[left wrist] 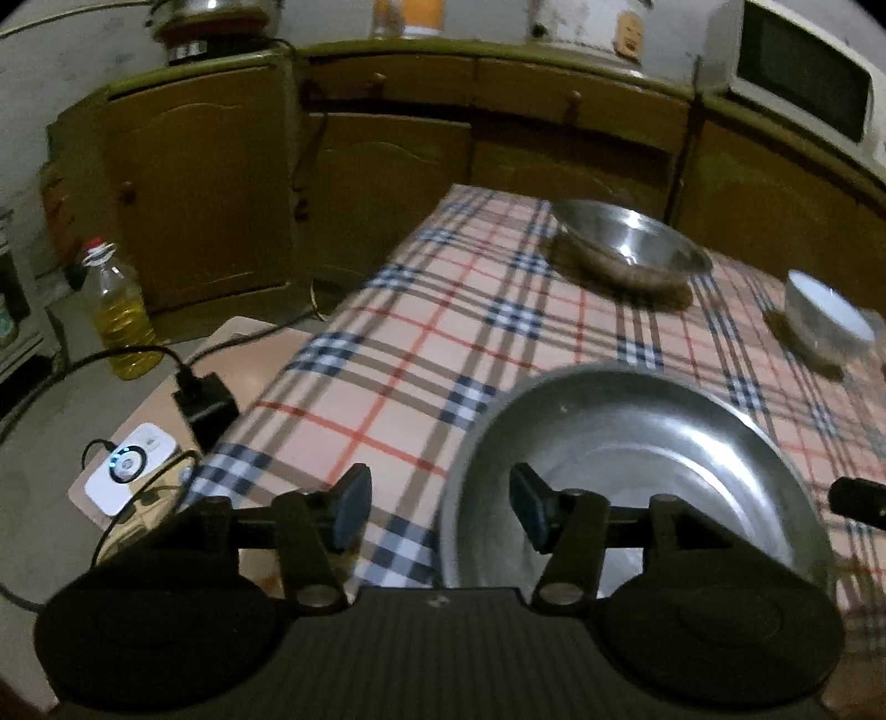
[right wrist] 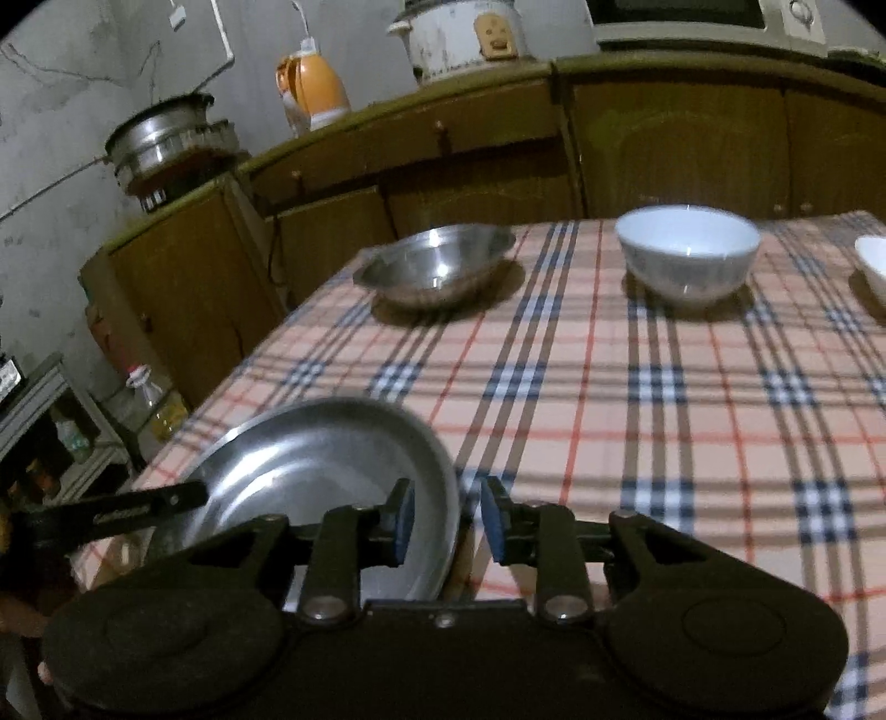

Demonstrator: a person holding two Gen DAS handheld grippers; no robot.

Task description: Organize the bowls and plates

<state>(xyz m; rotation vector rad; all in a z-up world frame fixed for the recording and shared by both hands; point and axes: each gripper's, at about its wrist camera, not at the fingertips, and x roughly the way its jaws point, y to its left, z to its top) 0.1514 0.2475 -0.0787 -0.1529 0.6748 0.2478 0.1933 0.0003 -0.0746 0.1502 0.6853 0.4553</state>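
Observation:
A wide steel plate (left wrist: 637, 459) lies near the front left corner of the checked tablecloth (left wrist: 421, 332). My left gripper (left wrist: 440, 512) stands open astride the plate's left rim, and its pads do not touch the metal. In the right wrist view the same plate (right wrist: 310, 459) has its right rim between the open jaws of my right gripper (right wrist: 447, 520), with gaps showing on both sides. A steel bowl (right wrist: 437, 266) sits at the far left of the table and a white bowl (right wrist: 686, 249) to its right. Another white bowl (right wrist: 872, 266) shows at the right edge.
The table's left edge drops to a floor with an oil bottle (left wrist: 119, 310), a black power adapter (left wrist: 205, 407) with cables and a white device (left wrist: 130, 465). Wooden cabinets (left wrist: 387, 166) stand behind the table. On the counter sit a rice cooker (right wrist: 459, 39) and an orange jug (right wrist: 313, 91).

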